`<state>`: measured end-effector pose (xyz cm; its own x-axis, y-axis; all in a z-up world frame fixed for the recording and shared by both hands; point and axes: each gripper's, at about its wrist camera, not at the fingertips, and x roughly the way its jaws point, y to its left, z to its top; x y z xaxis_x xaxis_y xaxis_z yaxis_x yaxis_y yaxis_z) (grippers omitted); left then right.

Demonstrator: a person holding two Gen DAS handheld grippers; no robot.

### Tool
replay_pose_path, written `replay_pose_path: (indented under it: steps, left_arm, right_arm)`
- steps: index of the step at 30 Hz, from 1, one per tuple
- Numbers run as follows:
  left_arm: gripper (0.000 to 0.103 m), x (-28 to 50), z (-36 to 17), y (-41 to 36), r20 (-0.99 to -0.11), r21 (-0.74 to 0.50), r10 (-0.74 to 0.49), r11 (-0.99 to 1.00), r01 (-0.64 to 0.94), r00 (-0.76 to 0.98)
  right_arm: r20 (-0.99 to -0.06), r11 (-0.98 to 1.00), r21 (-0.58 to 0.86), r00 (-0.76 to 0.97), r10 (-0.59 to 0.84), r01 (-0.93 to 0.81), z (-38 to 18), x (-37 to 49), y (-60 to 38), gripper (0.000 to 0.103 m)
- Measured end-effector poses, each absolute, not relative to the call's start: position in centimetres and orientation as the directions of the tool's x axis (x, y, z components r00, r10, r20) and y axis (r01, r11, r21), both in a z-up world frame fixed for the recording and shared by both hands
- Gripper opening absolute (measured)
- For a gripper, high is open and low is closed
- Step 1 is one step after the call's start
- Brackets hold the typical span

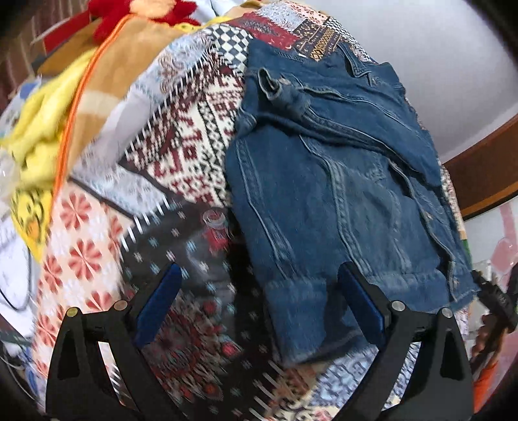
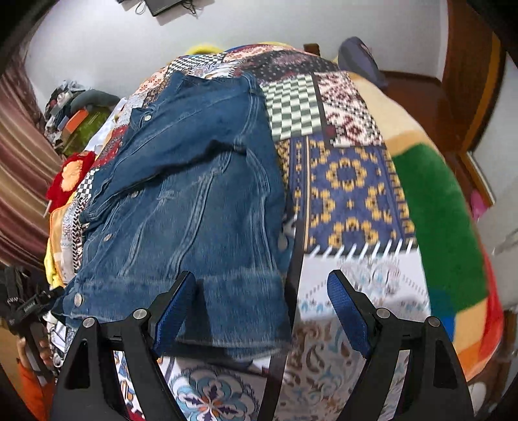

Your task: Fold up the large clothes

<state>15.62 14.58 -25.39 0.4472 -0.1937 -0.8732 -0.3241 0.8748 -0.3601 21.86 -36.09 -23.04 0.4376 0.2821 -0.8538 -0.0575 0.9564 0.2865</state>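
A blue denim jacket lies spread flat on a patchwork quilt, collar at the far end and hem nearest me. My left gripper hovers open over the hem's left corner. Its right finger is above the denim and its left finger above the bare quilt. In the right wrist view the jacket fills the left half over the quilt. My right gripper stands open over the hem's right corner, the left finger above the denim. Neither gripper's pads press on the cloth.
Yellow cloth, a brown blanket and a red plush toy crowd the quilt's left side. A green and rainbow blanket lies along its right side. A hand in an orange sleeve shows at the left edge.
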Motion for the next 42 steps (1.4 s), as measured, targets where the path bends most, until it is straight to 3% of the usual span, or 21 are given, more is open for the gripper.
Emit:
replay_pose_path:
  steps: [6, 8, 9, 11, 14, 16, 17, 18, 20, 33, 42]
  left_arm:
    - [0.098, 15.3, -25.9, 13.4, -0.860, -0.405, -0.236, 0.856, -0.323, 0.453]
    - [0.095, 15.4, -26.3, 13.2, -0.853, -0.431, -0.262, 0.841, -0.326, 0.451]
    - [0.089, 15.5, -26.5, 12.9, -0.847, -0.451, -0.286, 0.832, -0.322, 0.448]
    - [0.076, 15.3, -26.6, 12.6, -0.836, -0.477, -0.320, 0.825, -0.303, 0.447]
    - [0.059, 15.4, -26.0, 12.0, -0.824, -0.474, -0.323, 0.842, -0.256, 0.465]
    - [0.040, 15.6, -25.3, 11.7, -0.830, -0.436, -0.286, 0.868, -0.236, 0.479]
    - [0.036, 15.8, -24.9, 11.5, -0.826, -0.430, -0.282, 0.875, -0.222, 0.488]
    - [0.027, 16.0, -24.5, 11.4, -0.819, -0.426, -0.278, 0.881, -0.206, 0.502]
    - [0.019, 16.4, -23.4, 11.0, -0.809, -0.399, -0.256, 0.900, -0.174, 0.529]
    - [0.015, 22.8, -14.7, 12.4, -0.666, -0.385, -0.227, 0.920, -0.067, 0.710]
    - [0.013, 30.7, -12.4, 14.8, -0.635, -0.331, -0.164, 0.941, -0.075, 0.755]
  right_arm:
    - [-0.825, 0.940, 0.339, 0.467, 0.318, -0.040, -23.5, 20.5, -36.5, 0.082]
    - [-0.820, 0.938, 0.344, 0.472, 0.323, -0.044, -23.6, 20.4, -36.4, 0.077]
    - [-0.817, 0.936, 0.348, 0.475, 0.327, -0.047, -23.5, 20.4, -36.3, 0.074]
    - [-0.807, 0.927, 0.369, 0.473, 0.352, -0.060, -23.5, 20.2, -36.2, 0.056]
    - [-0.794, 0.913, 0.404, 0.470, 0.385, -0.065, -23.6, 20.2, -36.0, 0.045]
    - [-0.789, 0.918, 0.389, 0.488, 0.374, -0.076, -23.3, 20.5, -35.7, 0.029]
    - [-0.788, 0.921, 0.381, 0.493, 0.369, -0.081, -23.1, 20.6, -35.7, 0.022]
    - [-0.784, 0.921, 0.378, 0.498, 0.370, -0.090, -22.8, 20.8, -35.6, 0.020]
    - [-0.768, 0.920, 0.372, 0.516, 0.380, -0.124, -21.7, 21.2, -35.3, 0.016]
    - [-0.669, 0.917, 0.295, 0.626, 0.399, -0.269, -15.2, 28.2, -31.3, 0.014]
    - [-0.603, 0.930, 0.230, 0.708, 0.367, -0.286, -11.0, 37.4, -29.3, 0.013]
